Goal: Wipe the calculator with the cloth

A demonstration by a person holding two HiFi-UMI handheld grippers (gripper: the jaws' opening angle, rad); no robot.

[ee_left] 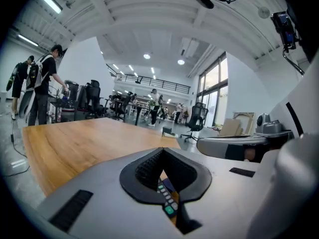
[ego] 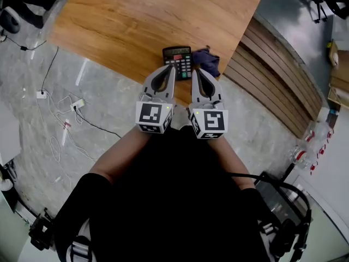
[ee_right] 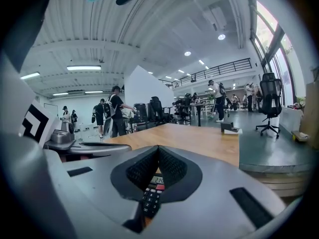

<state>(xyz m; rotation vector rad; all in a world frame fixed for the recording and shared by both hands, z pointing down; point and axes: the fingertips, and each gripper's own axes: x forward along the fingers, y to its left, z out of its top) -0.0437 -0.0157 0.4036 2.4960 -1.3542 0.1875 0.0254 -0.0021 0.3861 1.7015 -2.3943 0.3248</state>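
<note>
Item: black desktop calculator (ego: 177,60), lying flat with its keys facing up and its display end pointing away from the person. The wooden table (ego: 136,26) is carrying it, with the table's near edge running just below the calculator's near end. Accessory: dark blue cloth (ego: 208,60), lying crumpled just right of the calculator; whether the two are touching cannot be told. The left gripper (ego: 172,70) is hovering at the calculator's near end, its jaws pressed together on nothing. The right gripper (ego: 194,71) is hovering just right of the calculator's near corner, likewise closed and empty. Handling, as judged: the calculator is looking light, rigid and smooth-cased. It is likely to slide under a wipe, so steadying a side edge clear of the keys seems advisable. The cloth is looking soft and limp, best pinched at a raised fold on its calculator side.
</note>
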